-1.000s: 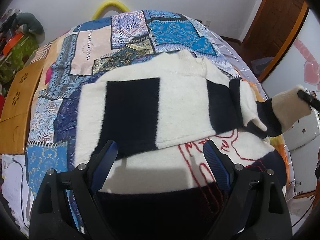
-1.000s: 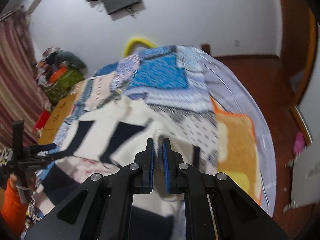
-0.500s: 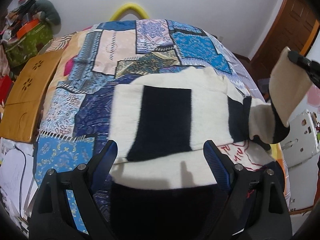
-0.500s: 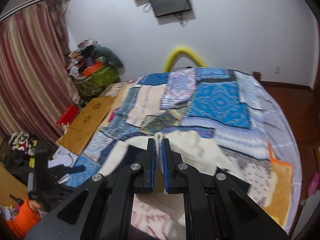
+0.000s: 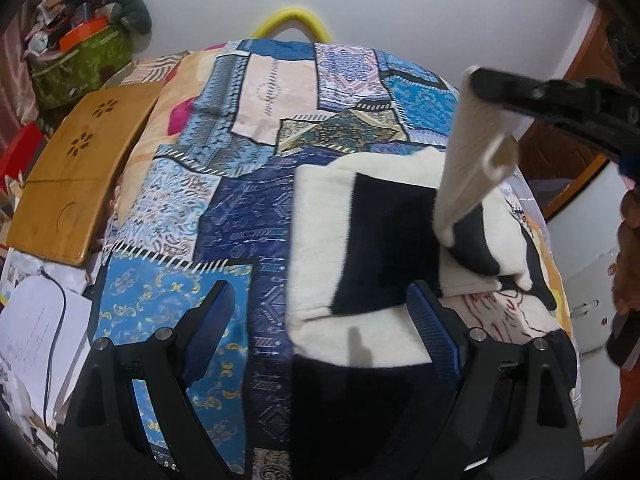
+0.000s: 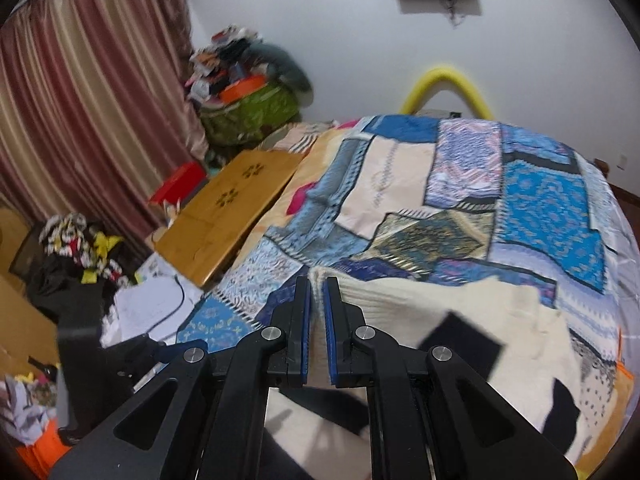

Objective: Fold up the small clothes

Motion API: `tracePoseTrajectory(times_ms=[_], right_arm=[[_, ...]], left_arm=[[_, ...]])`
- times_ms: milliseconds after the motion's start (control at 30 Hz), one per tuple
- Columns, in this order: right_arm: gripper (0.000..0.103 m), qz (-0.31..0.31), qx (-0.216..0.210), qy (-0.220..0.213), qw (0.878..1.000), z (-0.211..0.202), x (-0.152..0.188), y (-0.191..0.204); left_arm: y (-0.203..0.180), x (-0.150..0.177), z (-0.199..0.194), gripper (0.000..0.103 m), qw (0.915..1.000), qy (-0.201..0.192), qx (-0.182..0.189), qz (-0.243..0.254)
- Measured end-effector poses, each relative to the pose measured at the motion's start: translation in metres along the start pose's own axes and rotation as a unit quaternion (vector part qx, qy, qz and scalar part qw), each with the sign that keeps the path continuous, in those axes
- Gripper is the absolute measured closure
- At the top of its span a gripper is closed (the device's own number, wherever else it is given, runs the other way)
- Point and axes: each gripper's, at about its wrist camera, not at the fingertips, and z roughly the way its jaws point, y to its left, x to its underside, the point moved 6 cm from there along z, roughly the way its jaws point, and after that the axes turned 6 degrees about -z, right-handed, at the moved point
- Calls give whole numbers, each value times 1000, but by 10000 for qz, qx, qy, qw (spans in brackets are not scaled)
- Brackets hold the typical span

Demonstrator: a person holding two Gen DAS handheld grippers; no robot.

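Observation:
A cream and black knitted sweater [image 5: 360,240] with red stitching lies on the patchwork bedspread [image 5: 240,152]; it also shows in the right wrist view [image 6: 460,312]. My left gripper [image 5: 320,316] is open and empty, held low over the sweater's near edge. My right gripper [image 6: 317,280] is shut on the cuff of the cream sleeve [image 5: 472,140] and holds it lifted high above the sweater body. The right gripper also shows in the left wrist view [image 5: 480,80] at upper right.
A wooden lap table [image 5: 76,168] lies along the bed's left edge, with papers and a cable [image 5: 36,320] below it. A green bag piled with clutter [image 5: 80,52] stands at the far left. A yellow hoop [image 5: 292,20] is at the headboard wall.
My right gripper has swung the sleeve up and leftward over the sweater body. My left gripper has drawn back and left, so more bedspread shows.

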Motion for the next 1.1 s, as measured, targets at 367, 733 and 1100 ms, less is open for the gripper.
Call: tracePoseTrajectory(times_ms=[367, 733, 1100], right_arm=[[91, -195, 53, 202, 9996, 15, 7, 11], [57, -204, 1131, -322, 9929, -70, 18, -58], [50, 301, 2041, -239, 9782, -140, 86, -147]], left_arm=[[14, -1, 5, 15, 9997, 70, -15, -221], [-13, -18, 23, 15, 9987, 292, 277, -322], [-30, -25, 83, 15, 9874, 1041, 579, -1046]])
